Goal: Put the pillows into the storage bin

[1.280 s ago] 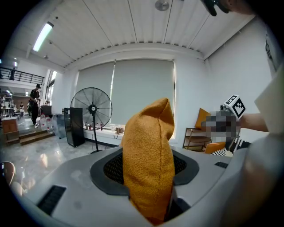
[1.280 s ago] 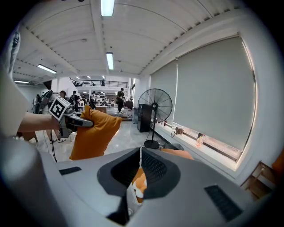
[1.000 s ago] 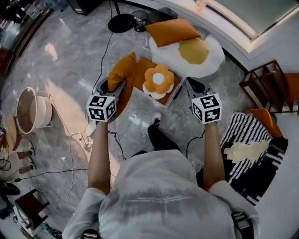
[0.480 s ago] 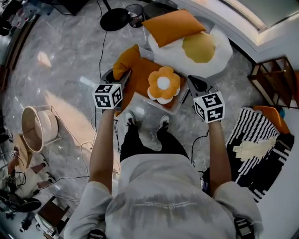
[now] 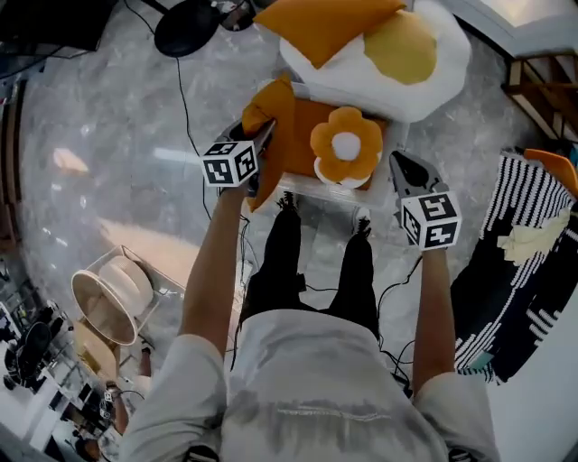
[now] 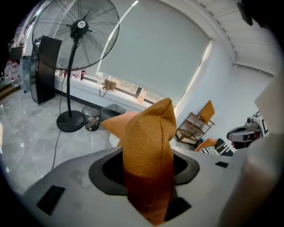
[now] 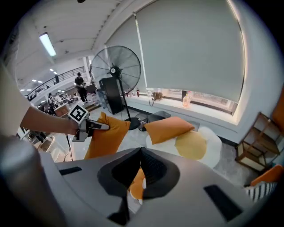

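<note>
My left gripper [image 5: 262,144] is shut on an orange pillow [image 5: 275,122], which stands upright between the jaws in the left gripper view [image 6: 148,146]. The pillow hangs at the left edge of the clear storage bin [image 5: 312,187]. Inside the bin lie a flat orange pillow [image 5: 312,117] and an orange flower pillow [image 5: 346,149]. My right gripper [image 5: 406,167] hovers at the bin's right side, its jaws shut together with nothing held [image 7: 141,153]. Behind the bin a white fried-egg pillow [image 5: 397,54] carries another orange pillow [image 5: 325,23].
The person's legs and shoes [image 5: 289,203] stand right in front of the bin. A fan's black base [image 5: 185,27] and its cable are at the far left. A white bucket [image 5: 113,302] sits lower left, a striped rug [image 5: 510,262] to the right, a wooden rack [image 5: 542,81] beyond it.
Both grippers have come forward and down towards the bin, the left still carrying the orange pillow. The person has stepped up close to the bin.
</note>
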Tool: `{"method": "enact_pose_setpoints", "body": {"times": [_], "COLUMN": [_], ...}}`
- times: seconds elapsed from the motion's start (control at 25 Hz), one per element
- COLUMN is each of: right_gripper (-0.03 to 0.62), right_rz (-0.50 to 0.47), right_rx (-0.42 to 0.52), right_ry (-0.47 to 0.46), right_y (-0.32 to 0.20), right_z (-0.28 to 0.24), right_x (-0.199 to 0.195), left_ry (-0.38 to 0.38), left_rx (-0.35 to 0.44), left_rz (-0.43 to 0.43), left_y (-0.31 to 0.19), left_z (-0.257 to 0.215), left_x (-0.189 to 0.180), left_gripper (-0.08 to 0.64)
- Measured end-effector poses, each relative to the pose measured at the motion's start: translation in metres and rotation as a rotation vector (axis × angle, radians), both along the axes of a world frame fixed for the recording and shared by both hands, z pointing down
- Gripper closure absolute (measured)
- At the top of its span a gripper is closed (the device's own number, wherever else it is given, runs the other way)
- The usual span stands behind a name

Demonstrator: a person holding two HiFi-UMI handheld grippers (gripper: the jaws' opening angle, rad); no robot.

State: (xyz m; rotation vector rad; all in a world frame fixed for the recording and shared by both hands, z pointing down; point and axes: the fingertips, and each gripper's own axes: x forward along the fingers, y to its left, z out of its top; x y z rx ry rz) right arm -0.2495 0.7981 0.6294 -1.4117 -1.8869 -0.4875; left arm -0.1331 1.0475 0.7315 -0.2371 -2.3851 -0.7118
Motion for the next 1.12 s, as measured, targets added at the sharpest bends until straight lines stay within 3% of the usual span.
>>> {"method": "enact_pose_setpoints", "body": {"times": [0.24,0.48,0.88,0.96,1.12], "right_gripper": [0.589,0.589,0.589,0.589,0.589], "right_rz": [0.08,0.116,0.204,0.22,0.236], "right_rx": [0.084,0.144,0.189,0.197,0.214], "right_ry": [0.063,0.101,0.171,0.18,0.19], "right_y": [0.035,0.054,0.044,0.038,0.029], "right_z": [0.083,0.146,0.21,0.222,0.238], "right_x": [0.011,0.008,0.003,0.002,0.002], "left_ry": [0.02,0.055,0.081,0.113,0.243], "left_rx": [0.176,0.321,0.622,0.638,0.545], "left_rz": [0.055,0.155,0.189,0.181,0.111], "left_y": [0.03,0.013,-0.036,-0.037,-0.017], "left_z": [0.103,0.197,0.306,0.33,0.373], "left_x": [-0.023,-0.044,-0.07,-0.072,-0.07], "left_gripper": [0.334,0.334,0.323,0.299,0.256]}}
